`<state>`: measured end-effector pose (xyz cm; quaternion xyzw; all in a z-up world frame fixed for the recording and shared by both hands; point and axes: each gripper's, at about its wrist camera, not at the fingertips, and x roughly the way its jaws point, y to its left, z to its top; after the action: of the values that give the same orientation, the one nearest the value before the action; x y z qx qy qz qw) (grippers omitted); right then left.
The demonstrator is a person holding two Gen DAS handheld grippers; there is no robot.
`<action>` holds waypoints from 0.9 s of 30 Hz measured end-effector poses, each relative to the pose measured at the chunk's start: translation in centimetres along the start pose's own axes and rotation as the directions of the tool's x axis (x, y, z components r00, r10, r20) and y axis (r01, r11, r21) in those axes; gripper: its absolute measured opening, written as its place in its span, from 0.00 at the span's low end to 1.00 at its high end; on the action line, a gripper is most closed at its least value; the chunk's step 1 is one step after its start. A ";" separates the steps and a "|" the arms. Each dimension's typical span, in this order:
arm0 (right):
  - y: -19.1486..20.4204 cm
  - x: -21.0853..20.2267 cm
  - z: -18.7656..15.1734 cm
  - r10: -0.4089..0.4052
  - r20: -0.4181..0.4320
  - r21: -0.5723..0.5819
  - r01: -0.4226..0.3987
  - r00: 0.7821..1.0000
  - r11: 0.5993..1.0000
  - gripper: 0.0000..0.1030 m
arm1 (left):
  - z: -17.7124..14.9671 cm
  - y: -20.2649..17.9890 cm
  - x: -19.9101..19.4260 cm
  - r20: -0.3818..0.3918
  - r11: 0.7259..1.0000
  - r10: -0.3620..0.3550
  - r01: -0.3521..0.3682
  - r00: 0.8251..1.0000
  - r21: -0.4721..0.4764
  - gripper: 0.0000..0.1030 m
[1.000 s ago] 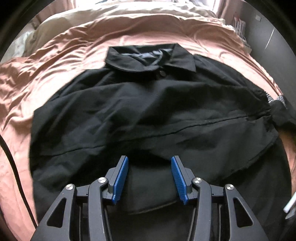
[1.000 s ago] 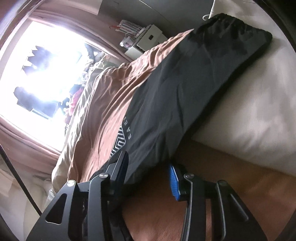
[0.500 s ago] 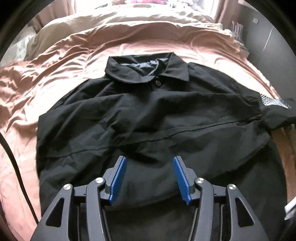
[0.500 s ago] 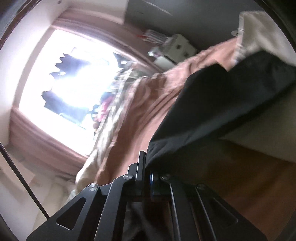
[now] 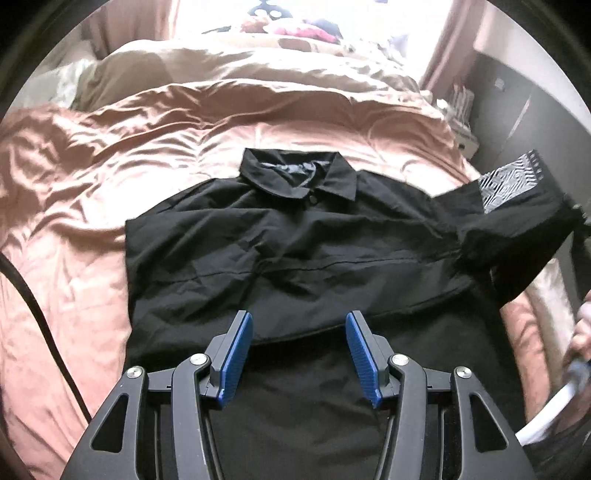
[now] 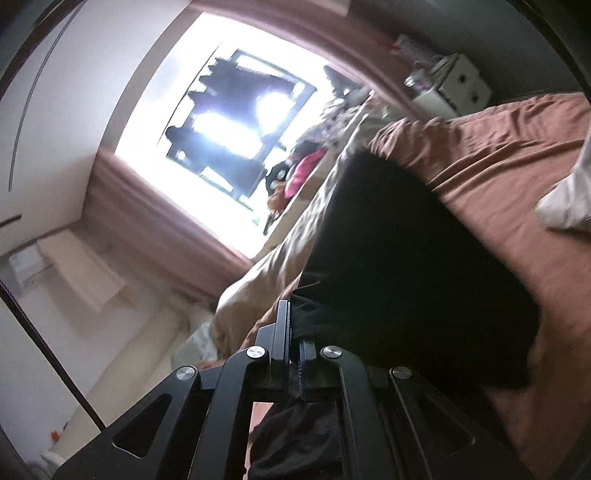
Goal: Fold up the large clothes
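Note:
A black collared shirt [image 5: 295, 251] lies front up on a pink duvet [image 5: 74, 206], collar [image 5: 299, 177] toward the far side. My left gripper [image 5: 299, 317] hovers open above the shirt's lower part, with nothing between its blue pads [image 5: 236, 354]. At the right the shirt's sleeve [image 5: 517, 225], with a white patterned patch, is lifted off the bed. In the right wrist view my right gripper [image 6: 291, 306] is shut on that black sleeve [image 6: 406, 266], which spreads out to the right of its jaws.
A beige blanket [image 5: 240, 62] lies beyond the duvet, with soft toys [image 5: 295, 29] under a bright window [image 6: 229, 122]. A white bedside unit [image 6: 458, 86] stands by the bed's far right corner. A white pillow [image 6: 569, 199] and a black cable [image 5: 37, 314] are nearby. A hand [image 5: 583, 332] shows at the right edge.
The right gripper closed on the sleeve, then lifted it off the bed and tipped up toward the window. The left gripper rose and drew back, so the shirt looks smaller.

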<state>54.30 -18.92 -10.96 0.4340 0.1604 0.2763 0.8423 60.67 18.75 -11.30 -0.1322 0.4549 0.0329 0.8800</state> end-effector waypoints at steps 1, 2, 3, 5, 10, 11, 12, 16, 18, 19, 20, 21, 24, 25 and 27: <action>0.5 0.5 -0.5 0.002 -0.017 -0.009 -0.002 1.000 1.000 0.00 | -0.2 0.3 -0.3 0.007 1.000 -0.012 0.013 1.000 -0.025 0.53; 1.1 1.0 -1.2 0.006 -0.043 -0.020 -0.007 0.999 1.000 0.00 | -0.5 0.6 -0.6 0.015 0.998 -0.024 0.025 1.000 -0.053 0.53; 0.9 1.4 -1.0 0.006 -0.057 -0.024 -0.007 0.998 1.000 0.00 | -0.8 0.8 -0.9 0.023 0.996 -0.035 0.037 0.999 -0.079 0.53; 1.9 3.0 -2.1 0.002 -0.107 -0.050 -0.007 0.994 0.999 0.00 | -1.3 1.0 -1.6 0.051 0.990 -0.046 0.052 0.998 -0.128 0.53; 2.6 7.2 -2.9 -0.044 -0.230 -0.115 0.017 0.972 0.993 0.00 | -2.4 1.2 -2.7 0.120 0.979 -0.058 0.080 0.991 -0.186 0.53; 2.7 8.1 -3.3 -0.059 -0.257 -0.132 0.025 0.965 0.991 0.00 | -2.6 1.4 -2.7 0.126 0.979 -0.056 0.079 0.990 -0.189 0.53; 2.8 9.3 -2.9 -0.072 -0.276 -0.145 0.032 0.958 0.989 0.00 | -2.8 1.7 -2.7 0.129 0.979 -0.052 0.076 0.990 -0.191 0.53; 3.0 12.8 -5.4 -0.207 -0.361 -0.262 0.115 0.909 0.958 0.00 | -3.4 3.9 -2.4 0.134 0.965 -0.062 0.094 0.989 -0.247 0.53; 3.0 14.1 -6.2 -0.269 -0.392 -0.312 0.148 0.880 0.939 0.01 | -4.0 5.3 -2.4 0.141 0.956 -0.025 0.065 0.990 -0.286 0.53; 3.1 14.7 -6.5 -0.299 -0.414 -0.321 0.169 0.860 0.932 0.02 | -4.1 5.9 -2.4 0.147 0.950 -0.015 0.060 0.989 -0.306 0.53; 2.8 15.4 -7.0 -0.318 -0.448 -0.310 0.188 0.836 0.932 0.03 | -4.2 6.4 -2.4 0.153 0.946 -0.015 0.063 0.988 -0.318 0.53; 2.5 15.8 -7.3 -0.329 -0.474 -0.294 0.205 0.817 0.933 0.03 | -4.3 7.0 -2.4 0.156 0.941 -0.021 0.072 0.988 -0.331 0.53; 0.9 16.3 -7.7 -0.361 -0.529 -0.265 0.255 0.768 0.930 0.06 | -4.4 8.1 -2.5 0.160 0.932 0.004 0.054 0.987 -0.358 0.53; 1.4 16.2 -7.7 -0.363 -0.532 -0.260 0.260 0.765 0.930 0.12 | -4.5 8.4 -2.5 0.152 0.929 0.013 0.044 0.988 -0.367 0.53; 1.5 15.2 -7.0 -0.327 -0.537 -0.219 0.246 0.778 0.944 0.40 | -4.6 8.7 -2.2 0.140 0.923 -0.021 0.073 0.990 -0.378 0.53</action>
<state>62.40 -4.56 -14.20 0.2444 0.4479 0.2711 0.8162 54.25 26.04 -13.82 -0.3094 0.3766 0.1087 0.8664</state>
